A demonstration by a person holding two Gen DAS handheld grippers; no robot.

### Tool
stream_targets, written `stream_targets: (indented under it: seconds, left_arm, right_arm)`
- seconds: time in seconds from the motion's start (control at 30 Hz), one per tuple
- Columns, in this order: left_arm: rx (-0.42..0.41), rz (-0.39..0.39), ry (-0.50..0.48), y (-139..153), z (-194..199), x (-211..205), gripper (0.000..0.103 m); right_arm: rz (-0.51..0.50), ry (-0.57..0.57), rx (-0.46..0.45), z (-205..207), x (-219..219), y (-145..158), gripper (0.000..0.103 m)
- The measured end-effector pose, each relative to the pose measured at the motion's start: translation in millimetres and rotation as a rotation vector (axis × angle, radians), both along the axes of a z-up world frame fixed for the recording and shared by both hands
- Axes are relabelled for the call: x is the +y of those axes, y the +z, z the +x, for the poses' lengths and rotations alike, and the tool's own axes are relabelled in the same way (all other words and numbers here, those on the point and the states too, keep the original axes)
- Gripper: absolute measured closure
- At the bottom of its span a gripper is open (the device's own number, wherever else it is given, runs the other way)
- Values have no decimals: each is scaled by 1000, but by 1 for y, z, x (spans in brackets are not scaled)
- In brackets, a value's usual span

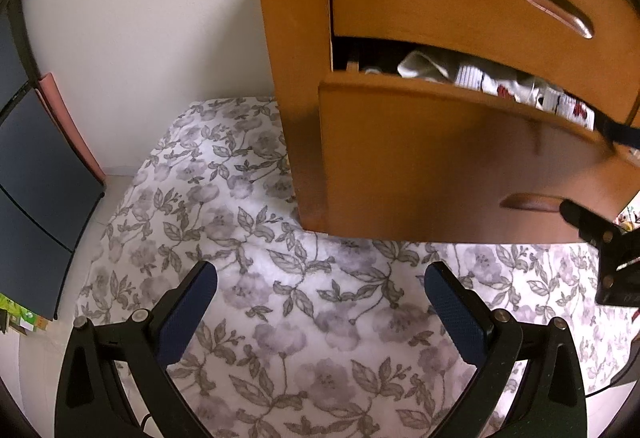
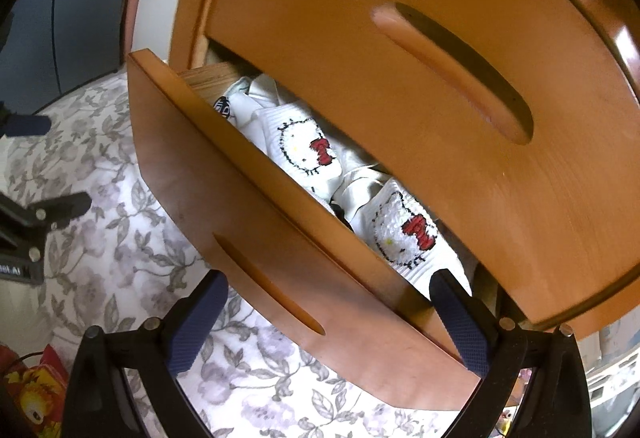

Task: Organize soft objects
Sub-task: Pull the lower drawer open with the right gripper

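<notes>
The orange-brown wooden lower drawer [image 2: 256, 222] stands part open, leaving only a narrow slot beneath the curved wooden upper drawer front [image 2: 400, 98]. White cat-face socks [image 2: 304, 150] fill that slot. The grey-flowered white bedspread [image 1: 280, 298] before the wooden cabinet [image 1: 296, 78] lies open.

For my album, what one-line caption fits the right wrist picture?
Open tool straddling the front of a half-open wooden drawer holding white cartoon-cat socks.
</notes>
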State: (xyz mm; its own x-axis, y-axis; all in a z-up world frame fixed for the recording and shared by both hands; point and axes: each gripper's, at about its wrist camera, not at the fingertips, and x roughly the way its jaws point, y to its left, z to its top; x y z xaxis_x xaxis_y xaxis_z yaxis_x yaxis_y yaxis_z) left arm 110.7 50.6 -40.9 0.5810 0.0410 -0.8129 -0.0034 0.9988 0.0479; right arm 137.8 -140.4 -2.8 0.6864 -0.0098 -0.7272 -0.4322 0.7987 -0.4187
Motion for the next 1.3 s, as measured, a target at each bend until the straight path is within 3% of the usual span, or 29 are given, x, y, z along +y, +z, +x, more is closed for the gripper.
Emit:
stream_targets:
  seconds: [0.53, 0.87, 1.3]
  left_arm:
    - [-32, -3, 110, 31, -29, 46, 0]
    - [-45, -3, 121, 39, -35, 51, 0]
    - [-68, -1, 143, 55, -48, 61, 0]
  right_arm:
    - [-26, 30, 32, -33, -1, 10, 1]
    - [-98, 16, 62, -14, 4, -7, 1]
    - [-60, 13, 60, -45, 3, -5, 1]
